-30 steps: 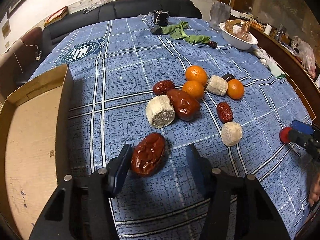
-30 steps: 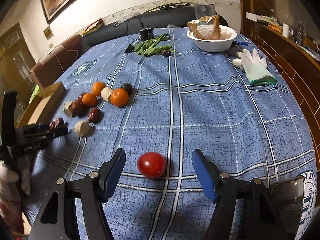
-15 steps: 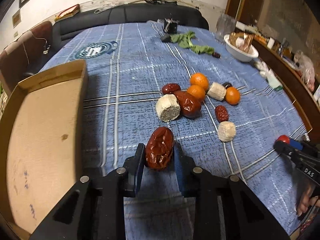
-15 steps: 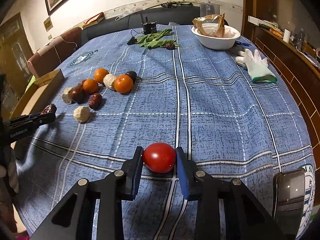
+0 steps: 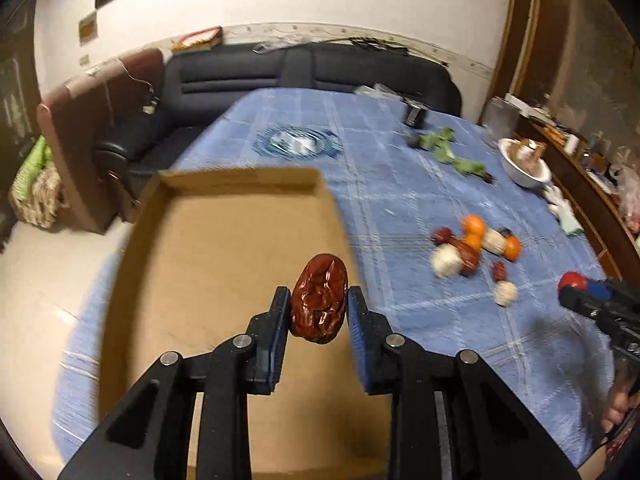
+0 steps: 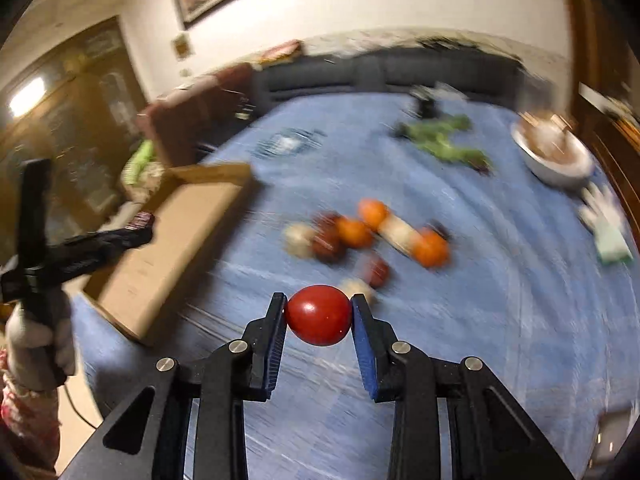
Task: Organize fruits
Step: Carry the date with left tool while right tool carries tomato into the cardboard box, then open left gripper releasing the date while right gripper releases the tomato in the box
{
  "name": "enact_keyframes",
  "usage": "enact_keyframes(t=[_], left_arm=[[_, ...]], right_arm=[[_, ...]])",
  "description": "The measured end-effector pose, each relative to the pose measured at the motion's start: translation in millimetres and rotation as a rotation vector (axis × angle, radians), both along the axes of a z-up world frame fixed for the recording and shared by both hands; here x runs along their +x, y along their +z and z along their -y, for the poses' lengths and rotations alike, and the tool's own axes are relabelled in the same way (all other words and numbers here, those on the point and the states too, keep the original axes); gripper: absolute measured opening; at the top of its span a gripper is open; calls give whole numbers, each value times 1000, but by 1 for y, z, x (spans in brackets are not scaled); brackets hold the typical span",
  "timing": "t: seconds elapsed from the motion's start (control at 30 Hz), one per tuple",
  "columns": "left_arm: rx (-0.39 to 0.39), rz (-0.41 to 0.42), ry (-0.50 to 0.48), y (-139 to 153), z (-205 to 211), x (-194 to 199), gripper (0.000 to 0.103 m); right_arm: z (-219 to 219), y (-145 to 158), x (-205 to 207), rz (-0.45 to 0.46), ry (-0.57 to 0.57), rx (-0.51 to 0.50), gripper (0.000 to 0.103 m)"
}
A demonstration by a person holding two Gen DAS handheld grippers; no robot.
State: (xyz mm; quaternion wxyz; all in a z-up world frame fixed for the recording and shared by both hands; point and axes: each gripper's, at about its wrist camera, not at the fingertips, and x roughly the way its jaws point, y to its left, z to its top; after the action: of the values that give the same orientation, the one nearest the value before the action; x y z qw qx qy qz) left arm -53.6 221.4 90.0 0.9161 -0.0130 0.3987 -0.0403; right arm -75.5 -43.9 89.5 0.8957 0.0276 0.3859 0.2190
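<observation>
My left gripper [image 5: 318, 304] is shut on a wrinkled red date [image 5: 319, 298] and holds it in the air over the right part of a shallow cardboard tray [image 5: 208, 264]. My right gripper [image 6: 318, 314] is shut on a red tomato [image 6: 319, 315], lifted above the blue cloth, with the tray [image 6: 172, 252] to its left. On the table lie oranges [image 5: 473, 225], more dates [image 5: 468, 258] and pale corn pieces [image 5: 445, 261]; the same group [image 6: 354, 232] shows blurred in the right wrist view.
A white bowl [image 5: 524, 164] and green leaves [image 5: 448, 150] lie at the far right of the table, with a glove [image 5: 564, 212] near the right edge. A dark sofa [image 5: 280, 76] and a chair [image 5: 92, 128] stand behind. The tray overhangs the table's left edge.
Both grippers closed on their fruit and lifted it. The left one carried the date left over the tray. The right one swung left with the tomato toward the fruit group.
</observation>
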Motion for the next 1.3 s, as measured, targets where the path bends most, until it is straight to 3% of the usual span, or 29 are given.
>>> enact_keyframes(t=[0.1, 0.23, 0.4, 0.57, 0.9, 1.03, 1.2, 1.3], left_arm=[[56, 14, 35, 10, -21, 19, 28], [6, -39, 97, 5, -54, 62, 28], [-11, -118, 195, -22, -90, 115, 28], [-152, -196, 257, -53, -126, 152, 28], [-207, -199, 249, -65, -130, 163, 28], [-252, -196, 254, -63, -136, 158, 31], [-267, -166, 267, -48, -137, 145, 47], [-266, -143, 286, -37, -139, 134, 47]], right_arm=[[-42, 17, 17, 29, 77, 15, 35], [-103, 23, 52, 37, 148, -3, 36], [-177, 3, 98, 31, 209, -85, 36], [-227, -23, 137, 9, 254, -158, 36], [-260, -56, 174, -42, 276, -232, 36], [-261, -61, 181, -59, 265, -218, 37], [-253, -53, 184, -70, 241, -174, 37], [-243, -41, 181, -58, 220, -142, 37]])
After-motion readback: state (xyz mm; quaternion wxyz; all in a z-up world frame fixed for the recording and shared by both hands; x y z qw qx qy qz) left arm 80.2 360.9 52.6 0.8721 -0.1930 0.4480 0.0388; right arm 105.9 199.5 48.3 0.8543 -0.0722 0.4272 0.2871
